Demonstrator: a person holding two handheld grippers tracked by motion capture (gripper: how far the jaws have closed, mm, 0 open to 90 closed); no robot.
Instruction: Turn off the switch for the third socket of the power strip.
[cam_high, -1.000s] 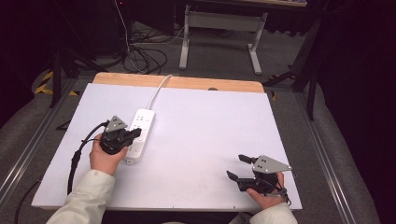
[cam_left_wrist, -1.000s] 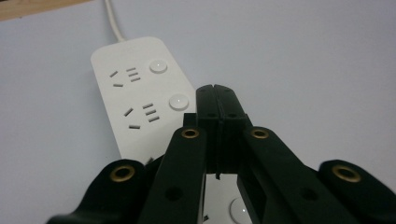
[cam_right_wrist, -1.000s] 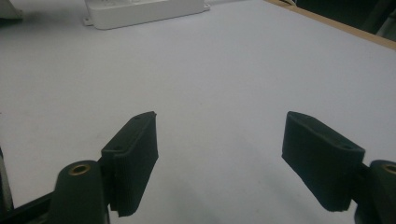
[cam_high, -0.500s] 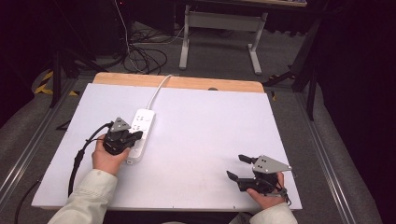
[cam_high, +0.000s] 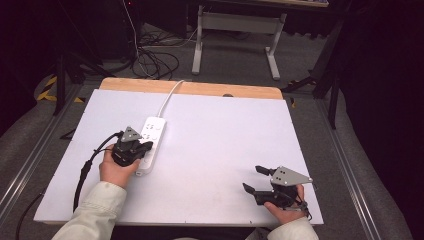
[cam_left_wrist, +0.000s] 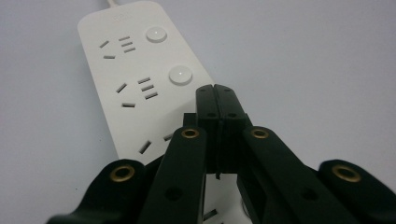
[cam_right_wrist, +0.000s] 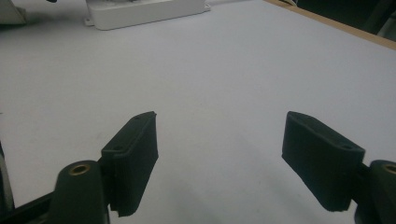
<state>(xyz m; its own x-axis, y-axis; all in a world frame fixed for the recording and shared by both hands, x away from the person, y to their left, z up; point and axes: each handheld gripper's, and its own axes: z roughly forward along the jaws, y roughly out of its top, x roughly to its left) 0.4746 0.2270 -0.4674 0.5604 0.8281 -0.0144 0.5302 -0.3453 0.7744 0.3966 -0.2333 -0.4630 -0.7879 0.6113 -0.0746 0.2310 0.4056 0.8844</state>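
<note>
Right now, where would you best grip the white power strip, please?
Probably across the power strip's narrow width, at its near end, coming from above: it lies flat, long and slim, its cord leaving the far end. The right gripper is open; the left gripper, shut, hovers over it.

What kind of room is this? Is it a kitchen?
Probably a lab or workshop, not a kitchen: a plain white table with a white plastic power strip, loose black cables on the grey floor, and a metal-legged workbench behind.

High view looks down; both gripper views skim close, sharing the power strip (cam_left_wrist: 140, 79) (white).
</note>
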